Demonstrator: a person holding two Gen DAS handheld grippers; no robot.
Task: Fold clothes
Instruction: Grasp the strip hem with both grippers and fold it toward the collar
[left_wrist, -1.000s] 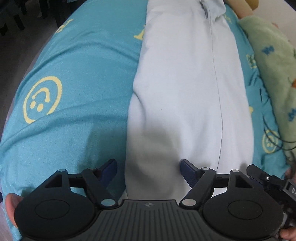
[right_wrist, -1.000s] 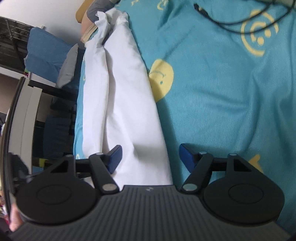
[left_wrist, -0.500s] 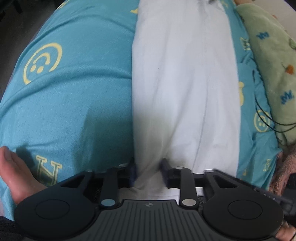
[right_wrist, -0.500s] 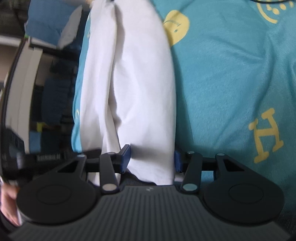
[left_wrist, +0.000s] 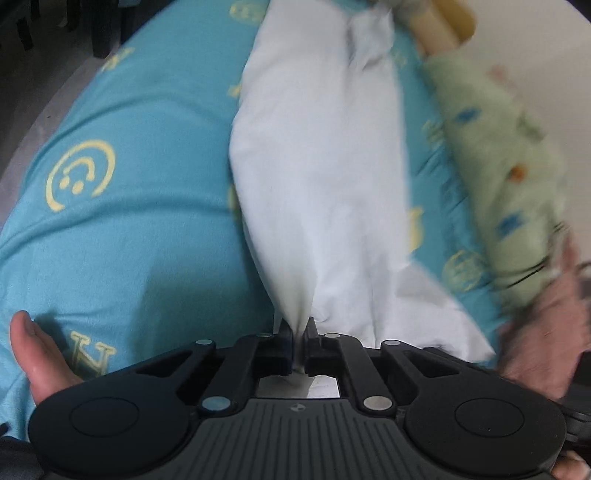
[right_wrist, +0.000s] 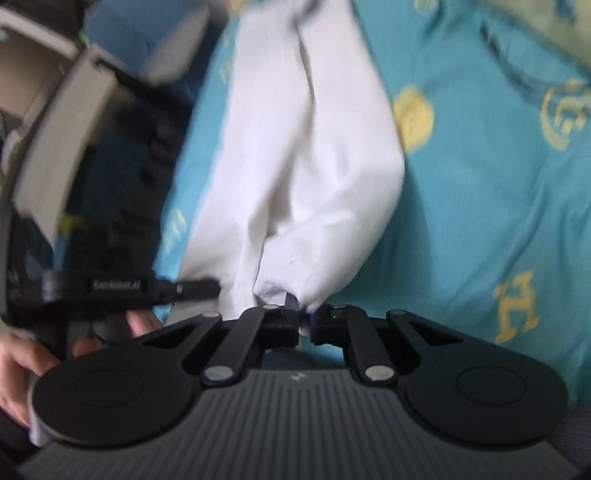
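A white garment (left_wrist: 317, 155) lies lengthwise as a long folded strip on a turquoise bedsheet (left_wrist: 140, 229). My left gripper (left_wrist: 298, 328) is shut on the garment's near end, and the cloth bunches into a peak between the jaws. In the right wrist view the same white garment (right_wrist: 295, 147) runs away from me. My right gripper (right_wrist: 305, 314) is shut on its near edge and lifts it off the sheet. The left gripper (right_wrist: 218, 286) shows at the left of that view, close beside the right one.
A green patterned blanket (left_wrist: 502, 177) lies along the right side of the bed, with a black cable (left_wrist: 532, 273) by it. A bare foot (left_wrist: 33, 354) rests at the near left. Grey furniture (right_wrist: 55, 147) stands past the bed's edge.
Both grippers went from wide open to shut on the garment's near end. They have lifted it, and the cloth now bunches and pulls up. Both views are blurred with motion.
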